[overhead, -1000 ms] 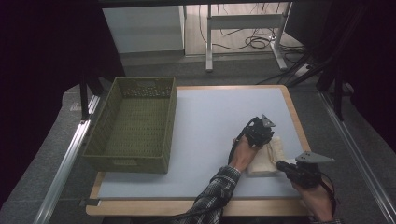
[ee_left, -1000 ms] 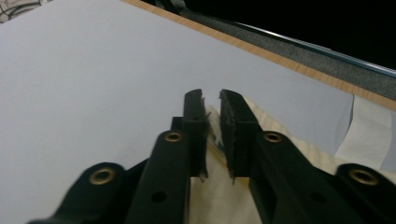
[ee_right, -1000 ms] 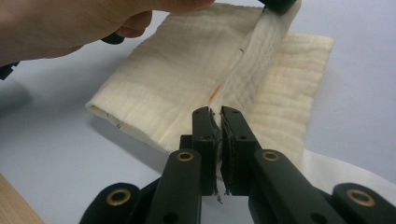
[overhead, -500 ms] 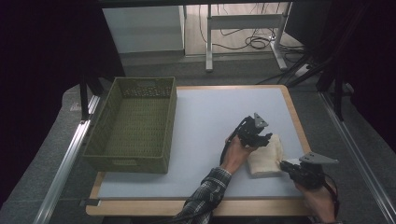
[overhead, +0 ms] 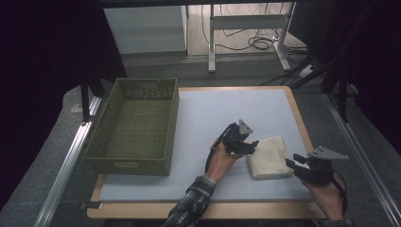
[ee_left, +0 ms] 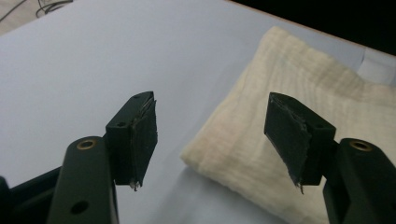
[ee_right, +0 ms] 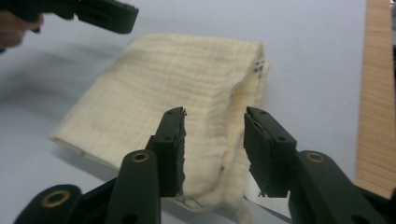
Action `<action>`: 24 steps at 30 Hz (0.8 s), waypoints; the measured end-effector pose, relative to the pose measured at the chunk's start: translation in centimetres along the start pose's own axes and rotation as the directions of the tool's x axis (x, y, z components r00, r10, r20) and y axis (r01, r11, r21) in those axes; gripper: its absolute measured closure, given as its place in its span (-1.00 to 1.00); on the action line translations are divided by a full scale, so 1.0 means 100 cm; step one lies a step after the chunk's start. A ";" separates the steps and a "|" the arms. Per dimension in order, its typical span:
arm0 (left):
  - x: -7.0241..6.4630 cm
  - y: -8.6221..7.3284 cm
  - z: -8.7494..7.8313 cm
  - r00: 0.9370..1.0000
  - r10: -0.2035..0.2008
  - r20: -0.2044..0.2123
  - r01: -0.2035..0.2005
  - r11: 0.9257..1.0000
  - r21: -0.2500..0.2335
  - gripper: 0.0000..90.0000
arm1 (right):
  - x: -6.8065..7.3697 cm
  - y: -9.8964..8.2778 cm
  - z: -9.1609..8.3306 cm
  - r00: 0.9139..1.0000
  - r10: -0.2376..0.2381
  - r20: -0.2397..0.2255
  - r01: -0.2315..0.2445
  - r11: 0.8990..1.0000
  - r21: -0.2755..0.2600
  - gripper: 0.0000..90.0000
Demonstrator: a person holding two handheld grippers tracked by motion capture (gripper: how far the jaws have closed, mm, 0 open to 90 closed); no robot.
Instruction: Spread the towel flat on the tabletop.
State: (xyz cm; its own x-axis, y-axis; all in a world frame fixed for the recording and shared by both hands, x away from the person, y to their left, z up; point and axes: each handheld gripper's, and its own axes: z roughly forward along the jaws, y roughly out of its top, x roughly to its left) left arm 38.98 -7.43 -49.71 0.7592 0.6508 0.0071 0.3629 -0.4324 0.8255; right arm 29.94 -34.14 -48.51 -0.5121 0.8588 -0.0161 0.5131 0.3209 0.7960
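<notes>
1. Your folded cream cloth [overhead: 268, 156] lies flat on the pale blue mat of the table [overhead: 213, 113], toward its right side and near the front edge, well apart from the green woven basket [overhead: 135, 125] that stands at the mat's left.
2. Your left gripper [overhead: 239, 140] sits just beside the cloth's left edge in the high view, with your left hand [overhead: 222, 161] wrapped around its body and a plaid sleeve [overhead: 191, 205] behind it.
3. In the left gripper view, the left gripper [ee_left: 212, 135] has its fingers spread wide; the near corner of the cloth [ee_left: 280, 140] lies below the gap between them, and nothing is held.
4. Your right gripper [overhead: 302, 166] is at the cloth's front right corner in the high view, held by your right hand [overhead: 327, 196].
5. In the right gripper view, the right gripper [ee_right: 214, 147] has its fingers parted moderately, one on each side of the cloth's folded right edge [ee_right: 187, 112]. The fabric stands in the gap, but the fingers are not pressed onto it.
6. At the upper left of that same view, you can see a black part of the left gripper [ee_right: 100, 16] above the cloth's far corner.
7. The table's wooden rim [ee_right: 376, 93] runs along the right of that view.
</notes>
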 end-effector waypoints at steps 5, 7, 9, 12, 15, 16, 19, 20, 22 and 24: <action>0.001 -0.007 0.004 1.000 -0.007 -0.006 0.007 1.000 0.012 -0.26 | -0.004 -0.012 0.016 0.999 -0.005 0.046 0.003 0.998 0.062 0.29; 0.003 -0.008 0.004 1.000 -0.014 -0.007 0.014 1.000 0.013 -0.26 | -0.009 -0.018 0.017 0.997 -0.005 0.072 -0.001 0.997 0.074 0.32; 0.004 -0.009 0.005 1.000 -0.018 -0.013 0.018 1.000 0.016 -0.26 | -0.014 -0.022 0.017 0.997 0.011 0.076 -0.017 0.997 0.073 0.35; 0.006 -0.010 0.007 1.000 -0.022 -0.012 0.022 1.000 0.020 -0.26 | -0.017 -0.024 0.017 0.996 0.021 0.086 -0.027 0.998 0.065 0.38; 0.007 -0.012 0.011 1.000 -0.018 -0.023 0.019 0.999 0.034 -0.26 | -0.019 -0.024 0.018 0.995 0.022 0.098 -0.028 0.997 0.069 0.38; 0.008 -0.013 0.012 0.999 -0.016 -0.030 0.017 0.999 0.041 -0.26 | -0.019 -0.023 0.018 0.995 0.024 0.097 -0.031 0.997 0.071 0.38; 0.011 -0.015 0.019 0.999 -0.012 -0.040 0.015 0.998 0.065 -0.25 | -0.016 -0.020 0.014 0.996 0.030 0.085 -0.035 0.998 0.047 0.36; 0.011 -0.016 0.021 0.999 -0.011 -0.039 0.014 0.997 0.073 -0.25 | -0.014 -0.019 0.012 0.997 0.033 0.075 -0.036 0.999 0.039 0.32; 0.012 -0.017 0.023 0.999 -0.013 -0.040 0.016 0.997 0.081 -0.25 | -0.011 -0.018 0.010 0.998 0.034 0.061 -0.037 0.998 0.044 0.24; 0.012 -0.017 0.025 0.999 -0.010 -0.036 0.013 0.996 0.085 -0.25 | -0.010 -0.020 0.011 0.998 0.029 0.058 -0.033 0.998 0.060 0.18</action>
State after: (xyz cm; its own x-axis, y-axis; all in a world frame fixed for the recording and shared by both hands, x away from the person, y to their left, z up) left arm 40.61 -7.50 -52.55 0.7353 0.6775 0.0193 0.4175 -0.4752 0.7745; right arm 30.19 -35.22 -50.72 -0.4562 0.8894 -0.0276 0.5703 0.3161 0.7582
